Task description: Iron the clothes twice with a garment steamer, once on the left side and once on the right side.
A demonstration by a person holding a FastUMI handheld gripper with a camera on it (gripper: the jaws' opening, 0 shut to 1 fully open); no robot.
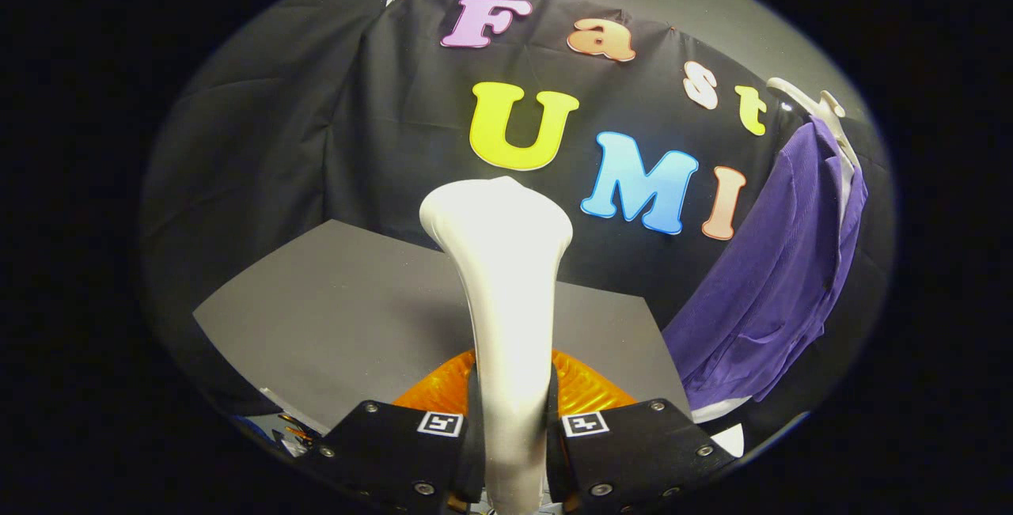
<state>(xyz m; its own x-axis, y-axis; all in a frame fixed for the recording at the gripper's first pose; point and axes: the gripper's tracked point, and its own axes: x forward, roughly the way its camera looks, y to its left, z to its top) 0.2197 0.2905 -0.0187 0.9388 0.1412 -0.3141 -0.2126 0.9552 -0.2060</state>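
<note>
The gripper (510, 428) is closed narrow on the garment steamer (506, 293): both black fingers (396, 452) press against the white handle, one from the 9 o'clock side and one from the 3 o'clock side, each carrying a small square marker near its tip. The steamer stands upright between them, its long axis running from 6 o'clock up to 12 o'clock, straight ahead of the fingers. The handle is slim where it is clamped and widens upward into a broad, rounded white head that points toward 12 o'clock, away from the fingers and toward the black cloth wall (301, 143). Its steam face cannot be made out from this side. Just behind the handle, at the level of the fingertips, an orange ribbed part (586, 388) shows on both sides of the shaft; whether it belongs to the steamer cannot be told. Beyond it lies a grey tabletop (348, 309), reaching back to the foot of the cloth wall. At about 3 o'clock from the steamer head, well apart from it, a purple jacket (783, 262) hangs on a white hanger (815, 107) against the wall, its length running from roughly 1 o'clock down to 5 o'clock, with a strip of white garment showing at the collar and below the hem.
</note>
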